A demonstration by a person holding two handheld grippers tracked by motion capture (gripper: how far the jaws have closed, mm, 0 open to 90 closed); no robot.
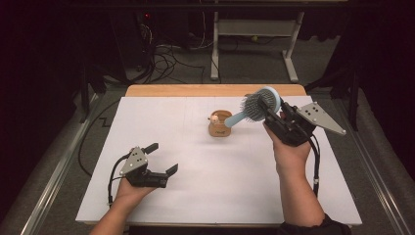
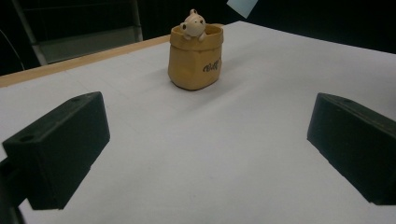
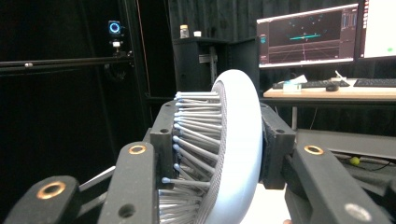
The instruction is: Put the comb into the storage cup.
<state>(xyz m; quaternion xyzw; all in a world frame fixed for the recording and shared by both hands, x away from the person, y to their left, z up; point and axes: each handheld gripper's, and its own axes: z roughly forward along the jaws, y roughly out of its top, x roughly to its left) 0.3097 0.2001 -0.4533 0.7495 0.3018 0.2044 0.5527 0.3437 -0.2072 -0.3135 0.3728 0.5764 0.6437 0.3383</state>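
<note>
A light blue hairbrush [image 1: 260, 104] with grey bristles hangs above the table at the right, and my right gripper [image 1: 272, 111] is shut on its round head. Its handle slants down to the left, ending just over a small tan pot [image 1: 220, 124] with a little animal figure on its rim. In the right gripper view the brush head [image 3: 233, 144] sits clamped between the two jaws. My left gripper [image 1: 162, 157] rests low over the white board at the front left, open, nothing between its jaws. In the left gripper view the pot [image 2: 195, 57] stands ahead.
The white board [image 1: 195, 186] covers a wooden table [image 1: 161, 90]. Beyond it are a desk frame [image 1: 254, 34] and cables [image 1: 166, 58] on the floor. A desk with monitors [image 3: 308, 37] and keyboards stands ahead in the right gripper view.
</note>
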